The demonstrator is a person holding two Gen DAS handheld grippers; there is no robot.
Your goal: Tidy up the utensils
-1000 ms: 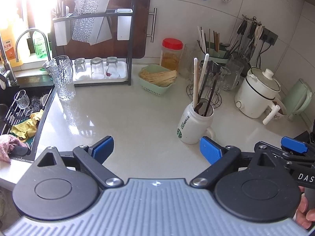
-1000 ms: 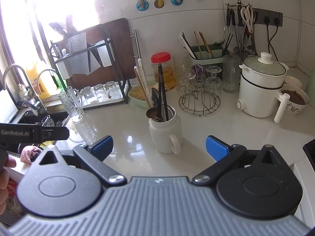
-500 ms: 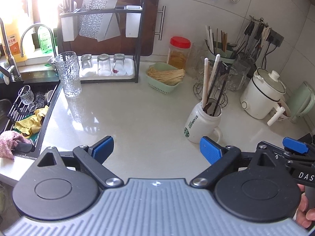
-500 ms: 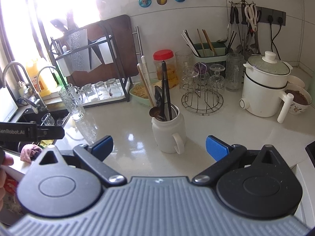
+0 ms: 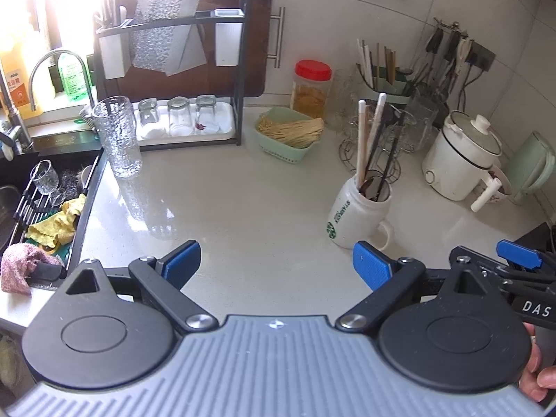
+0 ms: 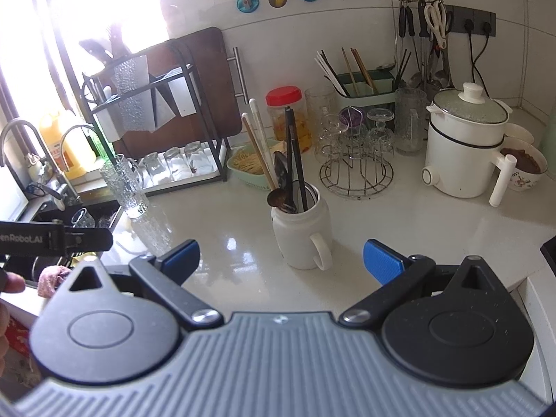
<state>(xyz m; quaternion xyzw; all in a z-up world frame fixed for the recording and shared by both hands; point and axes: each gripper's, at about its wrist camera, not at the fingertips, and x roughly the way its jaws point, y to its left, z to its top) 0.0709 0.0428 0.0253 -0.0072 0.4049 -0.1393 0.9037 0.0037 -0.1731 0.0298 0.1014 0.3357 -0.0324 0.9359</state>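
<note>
Right wrist | one mug [image 6: 301, 232] | two hand-held grippers [image 6: 280, 255] [image 5: 276, 262] wide, empty

Open pale glossy surface [image 5: 243, 201] stretches ahead; a white ceramic mug of upright utensils [image 6: 301, 232], a ribbed glass tumbler [image 5: 120, 137] and a green plastic basket [image 5: 288, 135] border it.
</note>
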